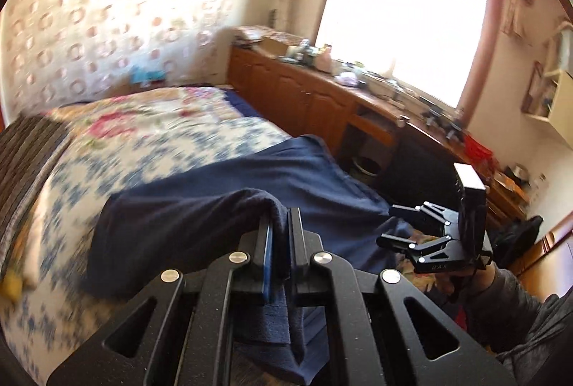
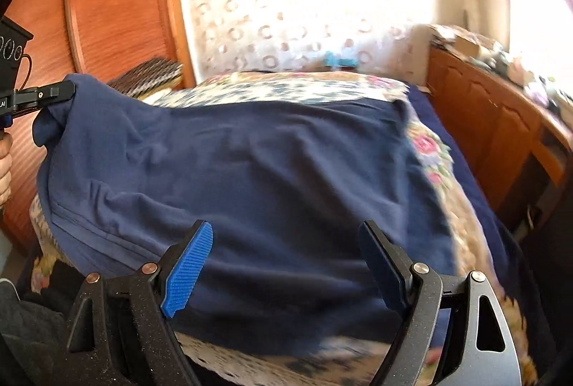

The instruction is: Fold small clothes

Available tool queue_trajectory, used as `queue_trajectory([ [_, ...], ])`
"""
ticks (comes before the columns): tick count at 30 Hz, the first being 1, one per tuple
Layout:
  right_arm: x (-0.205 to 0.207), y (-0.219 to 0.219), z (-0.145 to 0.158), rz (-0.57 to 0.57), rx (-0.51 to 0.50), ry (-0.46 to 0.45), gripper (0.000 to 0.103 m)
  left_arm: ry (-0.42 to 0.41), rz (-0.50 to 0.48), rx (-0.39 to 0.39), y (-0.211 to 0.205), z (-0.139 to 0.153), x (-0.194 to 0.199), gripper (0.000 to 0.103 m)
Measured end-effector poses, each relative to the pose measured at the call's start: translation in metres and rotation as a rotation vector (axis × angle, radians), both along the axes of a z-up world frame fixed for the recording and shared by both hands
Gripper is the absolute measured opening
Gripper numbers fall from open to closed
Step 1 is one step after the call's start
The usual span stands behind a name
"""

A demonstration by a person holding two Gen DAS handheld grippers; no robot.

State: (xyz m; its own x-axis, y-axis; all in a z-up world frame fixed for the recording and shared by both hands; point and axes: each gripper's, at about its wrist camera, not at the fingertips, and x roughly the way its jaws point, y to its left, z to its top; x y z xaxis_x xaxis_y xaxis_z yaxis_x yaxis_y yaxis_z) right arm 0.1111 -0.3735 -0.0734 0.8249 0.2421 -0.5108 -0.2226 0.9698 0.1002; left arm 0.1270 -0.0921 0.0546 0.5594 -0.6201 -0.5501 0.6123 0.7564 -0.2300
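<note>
Step in hand, as I read it: first fold of the navy garment [image 2: 232,164]. It's spread over the foot end of the bed [image 1: 150,131], covering most of the near edge, with one corner lifted off the quilt.

Left gripper [image 1: 278,217] is clamped tight on that corner; a fold of navy fabric sits pinched between the blue pads and hangs down behind them. In the right wrist view the same gripper sits at the bed's left edge, holding the cloth raised, and the fabric slopes down from it to the quilt.

Right gripper [image 2: 286,264] is spread wide over the near hem, nothing between its fingers [image 2: 188,269], pads clear of the cloth.

Next move, my guess: right needs to drop onto the near hem and close on a matching corner, so both corners can be carried across together. Lifting with the left only would likely skew the fold.

Containers: none involved. The wooden cabinet run [image 1: 304,92] along the bed's right edge carries blurred clutter on top; can't tell what any of it holds.
</note>
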Motion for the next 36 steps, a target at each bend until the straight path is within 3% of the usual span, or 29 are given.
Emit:
queue_trajectory([
  [7,-0.026,-0.044,-0.004,-0.079,0.055,0.003,0.085,-0.026,-0.117,0.042,-0.072,0.018,0.017,0.008],
  [16,-0.048,-0.048,-0.001,-0.117,0.056,-0.008,0.085,-0.029,-0.235,0.079,-0.141,0.028,0.024,0.008],
  [21,-0.057,-0.056,0.001,-0.140,0.068,-0.009,0.085,0.016,-0.238,0.126,-0.162,0.004,0.029,0.008],
  [26,-0.059,-0.055,-0.001,-0.150,0.065,0.005,0.085,0.077,-0.219,0.149,-0.153,-0.017,0.035,0.010],
  [28,-0.057,-0.053,0.001,-0.151,0.066,0.008,0.085,0.071,-0.208,0.145,-0.146,-0.015,0.034,0.021],
  [30,-0.055,-0.052,0.004,-0.151,0.068,0.006,0.085,0.061,-0.200,0.125,-0.133,-0.009,0.031,0.048],
  [31,-0.053,-0.053,0.005,-0.149,0.069,0.006,0.085,0.059,-0.198,0.114,-0.129,-0.008,0.031,0.053],
  [33,-0.049,-0.054,0.006,-0.144,0.067,0.005,0.085,0.051,-0.183,0.099,-0.115,-0.005,0.029,0.079],
  [36,-0.042,-0.053,0.005,-0.134,0.061,-0.001,0.085,0.032,-0.141,0.105,-0.094,-0.006,0.027,0.080],
])
